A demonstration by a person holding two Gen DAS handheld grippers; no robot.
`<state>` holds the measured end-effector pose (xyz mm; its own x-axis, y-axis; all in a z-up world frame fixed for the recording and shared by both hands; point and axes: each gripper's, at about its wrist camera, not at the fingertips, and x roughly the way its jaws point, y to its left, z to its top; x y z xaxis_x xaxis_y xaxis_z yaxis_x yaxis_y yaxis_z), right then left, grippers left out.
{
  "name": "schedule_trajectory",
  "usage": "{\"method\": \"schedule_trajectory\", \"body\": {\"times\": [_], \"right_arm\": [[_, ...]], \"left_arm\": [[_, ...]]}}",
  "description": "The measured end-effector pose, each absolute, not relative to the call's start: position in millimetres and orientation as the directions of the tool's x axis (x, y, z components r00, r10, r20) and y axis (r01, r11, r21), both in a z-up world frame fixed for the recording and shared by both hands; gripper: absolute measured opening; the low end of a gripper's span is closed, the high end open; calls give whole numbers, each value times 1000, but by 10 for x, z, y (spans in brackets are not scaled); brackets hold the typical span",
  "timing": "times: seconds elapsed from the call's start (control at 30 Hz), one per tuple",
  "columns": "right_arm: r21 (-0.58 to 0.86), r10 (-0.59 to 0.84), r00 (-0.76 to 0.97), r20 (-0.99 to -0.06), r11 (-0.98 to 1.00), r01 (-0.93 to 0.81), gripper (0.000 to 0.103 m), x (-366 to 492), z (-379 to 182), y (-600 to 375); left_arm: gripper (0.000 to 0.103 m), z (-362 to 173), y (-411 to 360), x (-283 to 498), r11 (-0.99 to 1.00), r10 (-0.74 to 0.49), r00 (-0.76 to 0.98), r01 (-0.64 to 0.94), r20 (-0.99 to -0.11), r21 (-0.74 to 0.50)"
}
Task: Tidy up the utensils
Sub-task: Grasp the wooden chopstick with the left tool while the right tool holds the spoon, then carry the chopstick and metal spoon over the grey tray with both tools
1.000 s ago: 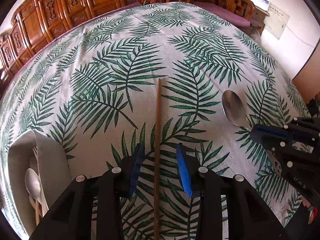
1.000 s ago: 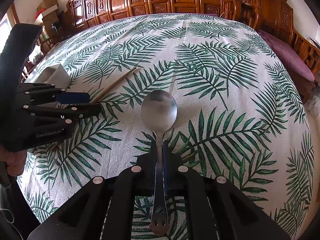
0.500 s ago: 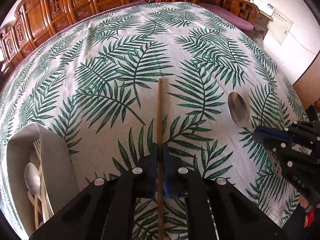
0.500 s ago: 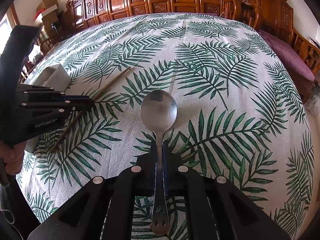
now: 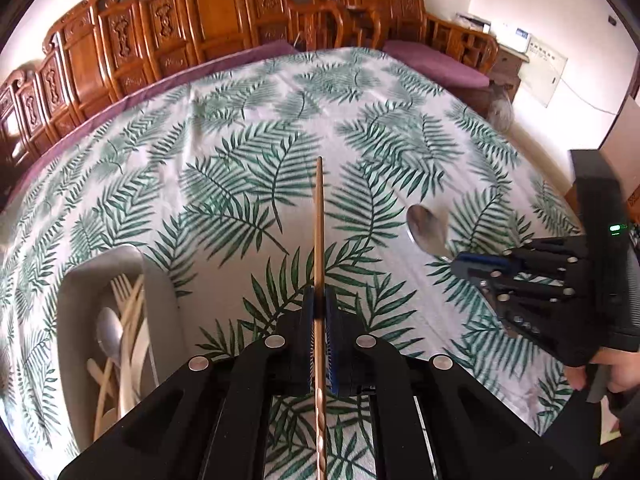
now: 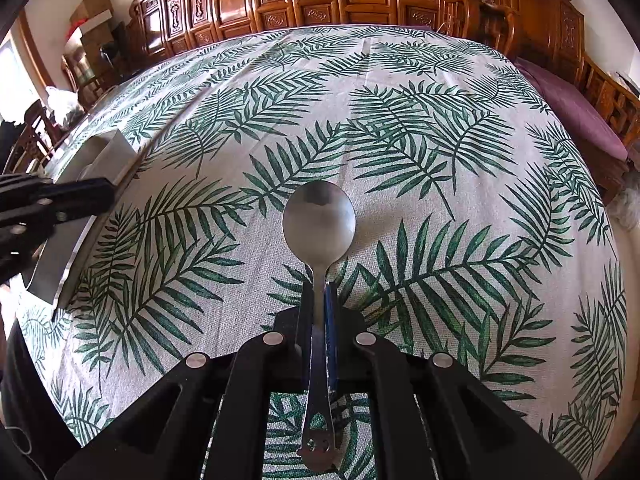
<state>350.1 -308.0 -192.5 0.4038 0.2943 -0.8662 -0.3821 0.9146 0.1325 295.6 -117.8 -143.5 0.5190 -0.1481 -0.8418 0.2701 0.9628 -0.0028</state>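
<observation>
Left tool point(image 5: 319, 304) is clamped on a long brown wooden chopstick point(image 5: 319, 220); right tool point(image 6: 319, 300) is gripping a shiny steel spoon point(image 6: 319, 224) over the leaf-print counter point(image 6: 440, 200).

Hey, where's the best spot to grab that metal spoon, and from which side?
Grip the metal spoon on its narrow handle just behind the bowl, coming from the handle end along its length. The flat, thin handle fits between the pads; the wide round bowl would not. The right hand-held gripper holds it that way.
</observation>
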Motion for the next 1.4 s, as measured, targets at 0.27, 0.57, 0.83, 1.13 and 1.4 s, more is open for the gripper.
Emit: {"method": "schedule_trajectory", "body": {"times": [0.27, 0.57, 0.83, 1.13, 1.4], "right_arm": [[147, 334, 451, -828, 904, -401, 7, 3471, -1569, -3074], [149, 369, 477, -797, 887, -438, 7, 3394, -1282, -2936], [150, 394, 469, -790, 867, -475, 7, 3292, -1200, -2760], [153, 419, 464, -781, 848, -508, 7, 3217, -1106, -2616], [143, 443, 457, -771, 821, -553, 7, 3070, -988, -2316]], "left_arm": [[5, -1099, -1082, 2695, 960, -161, 567, 281, -808, 6], [5, -870, -803, 2550, 973, -123, 610, 231, -783, 27], [5, -789, -443, 2450, 984, -84, 626, 175, -775, 35], [5, -794, 64, 2495, 995, -37, 635, 98, -772, 33], [5, -986, 394, 2594, 998, -11, 615, 54, -788, 28]]}}
